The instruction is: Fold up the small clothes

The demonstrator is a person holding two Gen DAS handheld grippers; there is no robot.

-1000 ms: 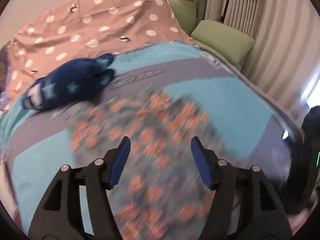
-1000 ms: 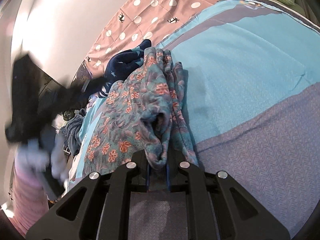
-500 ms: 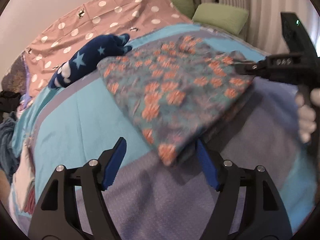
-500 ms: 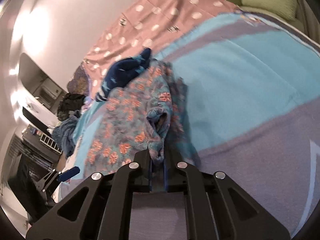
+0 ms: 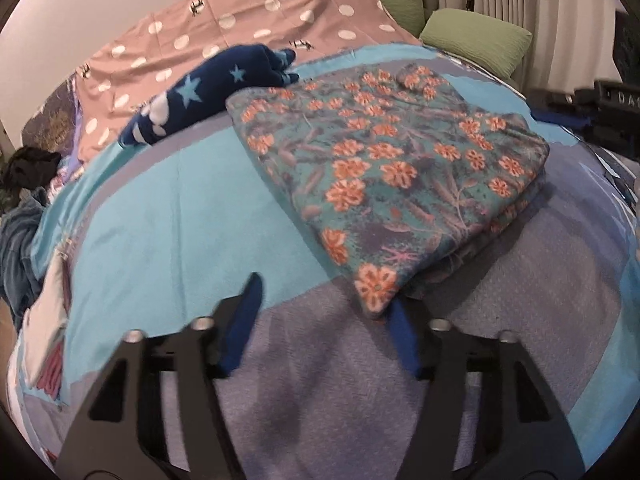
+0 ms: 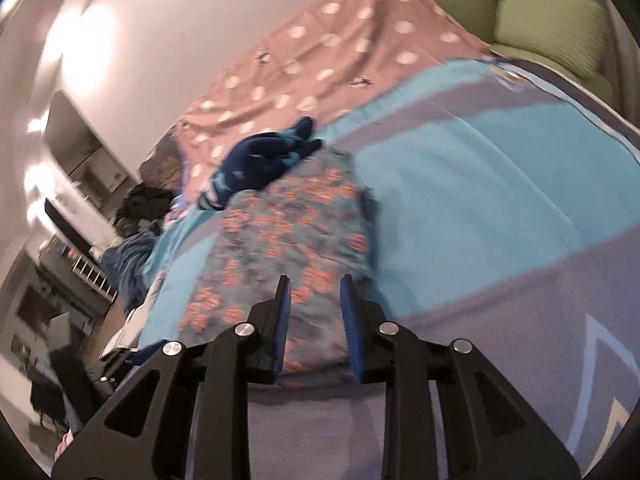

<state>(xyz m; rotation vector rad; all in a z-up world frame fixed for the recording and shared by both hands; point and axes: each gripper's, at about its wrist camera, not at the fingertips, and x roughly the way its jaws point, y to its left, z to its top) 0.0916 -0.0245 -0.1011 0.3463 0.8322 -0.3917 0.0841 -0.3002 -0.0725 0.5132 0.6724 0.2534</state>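
A teal garment with orange flowers [image 5: 392, 160] lies folded flat on the blue and grey bedspread [image 5: 168, 216]. My left gripper [image 5: 324, 320] is open and empty, just in front of the garment's near corner, which overlaps its right finger. In the right wrist view the garment [image 6: 288, 236] lies under and ahead of my right gripper [image 6: 314, 320], which is open with the cloth between its fingers but not clamped. The right gripper also shows at the right edge of the left wrist view [image 5: 600, 116].
A folded navy garment with light stars [image 5: 208, 92] lies behind the floral one. A pink dotted sheet [image 5: 248, 24] and green pillows [image 5: 476, 36] lie at the back. A heap of dark clothes [image 6: 140, 208] sits off the bed's left side.
My right gripper has opened and let go of the floral garment, which now lies folded flat. My left gripper has drawn back to the garment's near corner.
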